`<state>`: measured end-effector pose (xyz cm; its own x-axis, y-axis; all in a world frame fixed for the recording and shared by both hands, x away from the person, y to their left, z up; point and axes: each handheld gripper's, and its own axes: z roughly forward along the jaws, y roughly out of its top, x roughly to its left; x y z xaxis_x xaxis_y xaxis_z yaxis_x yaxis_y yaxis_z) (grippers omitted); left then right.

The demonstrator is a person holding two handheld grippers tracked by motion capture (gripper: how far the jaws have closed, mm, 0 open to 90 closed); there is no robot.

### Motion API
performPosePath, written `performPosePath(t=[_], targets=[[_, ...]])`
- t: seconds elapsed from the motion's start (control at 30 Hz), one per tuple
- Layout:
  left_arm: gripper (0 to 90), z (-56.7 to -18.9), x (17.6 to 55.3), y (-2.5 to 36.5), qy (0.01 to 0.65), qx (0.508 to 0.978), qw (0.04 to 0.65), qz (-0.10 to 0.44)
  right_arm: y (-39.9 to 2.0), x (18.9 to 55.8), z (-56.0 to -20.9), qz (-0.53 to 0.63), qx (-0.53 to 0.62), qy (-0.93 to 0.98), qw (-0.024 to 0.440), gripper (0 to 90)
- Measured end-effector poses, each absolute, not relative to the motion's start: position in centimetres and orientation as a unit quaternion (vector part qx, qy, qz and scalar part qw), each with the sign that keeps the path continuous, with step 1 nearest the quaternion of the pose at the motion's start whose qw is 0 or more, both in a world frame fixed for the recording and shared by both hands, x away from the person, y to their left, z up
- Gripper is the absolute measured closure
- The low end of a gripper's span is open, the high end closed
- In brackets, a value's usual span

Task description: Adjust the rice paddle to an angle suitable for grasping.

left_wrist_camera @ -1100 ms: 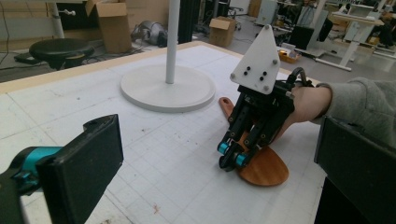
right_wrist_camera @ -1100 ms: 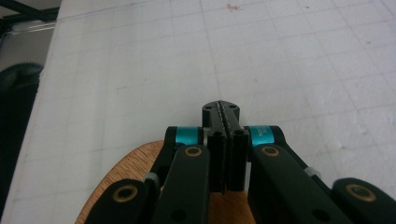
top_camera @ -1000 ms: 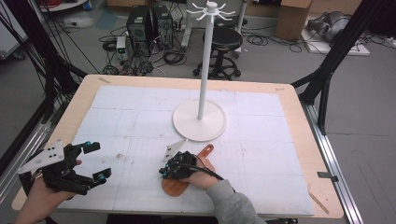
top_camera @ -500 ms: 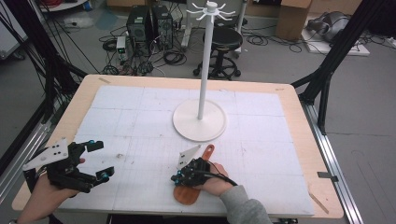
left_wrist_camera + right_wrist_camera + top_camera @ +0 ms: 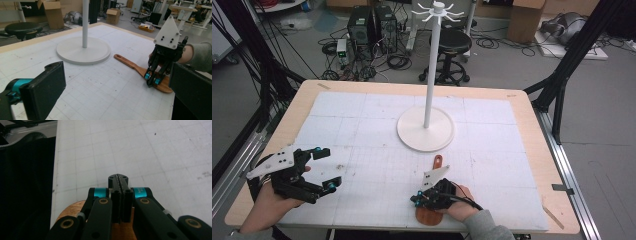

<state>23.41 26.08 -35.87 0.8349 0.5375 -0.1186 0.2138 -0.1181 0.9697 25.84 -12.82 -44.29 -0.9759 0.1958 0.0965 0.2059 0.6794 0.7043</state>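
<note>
we see a wooden spatula (image 5: 432, 200) lying flat on the white mat (image 5: 377, 150), warm reddish-brown, with a broad rounded blade and a slim handle ending in a small hanging hole. our right gripper (image 5: 421, 196) has its jaws pressed together with nothing between them, and the blade sits directly beneath those jaws, spreading out to both sides of them in the right gripper view. the long axis runs from under the jaws away toward the white stand (image 5: 426, 127), handle end pointing at its round base and stopping just short of it. our left gripper (image 5: 323, 168) hangs with its jaws wide apart, holding nothing, the spatula well off beyond its jaws.
</note>
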Motion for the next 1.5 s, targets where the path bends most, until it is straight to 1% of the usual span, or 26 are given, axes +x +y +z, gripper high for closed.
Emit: performPosePath(t=[0.5, 0.7, 0.73, 0.8, 0.9, 1.07, 1.17, 1.3, 1.5], targets=[[1.8, -35.8, 23.7, 25.5, 0.249, 0.739, 0.613, 0.128, -17.0, 24.5, -44.3, -0.385, -0.130, -0.914, 0.010, 89.2], [1.8, -36.0, 23.8, 25.5, 0.251, 0.741, 0.609, 0.127, -17.6, 24.5, -44.3, -0.387, -0.133, -0.912, 0.014, 89.1], [1.8, -36.0, 23.8, 25.5, 0.253, 0.741, 0.610, 0.125, -17.7, 24.6, -44.3, -0.389, -0.135, -0.911, 0.021, 89.1], [1.8, -36.0, 23.8, 25.4, 0.250, 0.742, 0.609, 0.126, -17.9, 24.8, -44.2, -0.397, -0.135, -0.907, 0.023, 89.0], [1.8, -36.0, 23.8, 25.5, 0.251, 0.741, 0.609, 0.127, -18.7, 25.3, -43.8, -0.419, -0.146, -0.896, 0.010, 89.0], [1.8, -36.0, 23.8, 25.5, 0.251, 0.742, 0.608, 0.128, -21.5, 27.0, -43.4, -0.444, -0.212, -0.870, -0.041, 89.0], [1.7, -35.9, 23.7, 25.4, 0.248, 0.743, 0.608, 0.129, -22.7, 27.8, -43.5, -0.443, -0.245, -0.860, -0.060, 89.0], [1.8, -35.7, 23.7, 25.3, 0.243, 0.742, 0.611, 0.130, -23.4, 28.3, -43.9, -0.430, -0.272, -0.858, -0.069, 89.0], [1.8, -35.7, 23.6, 25.5, 0.237, 0.736, 0.620, 0.132, -22.9, 28.9, -44.1, -0.416, -0.272, -0.865, -0.073, 88.8]])
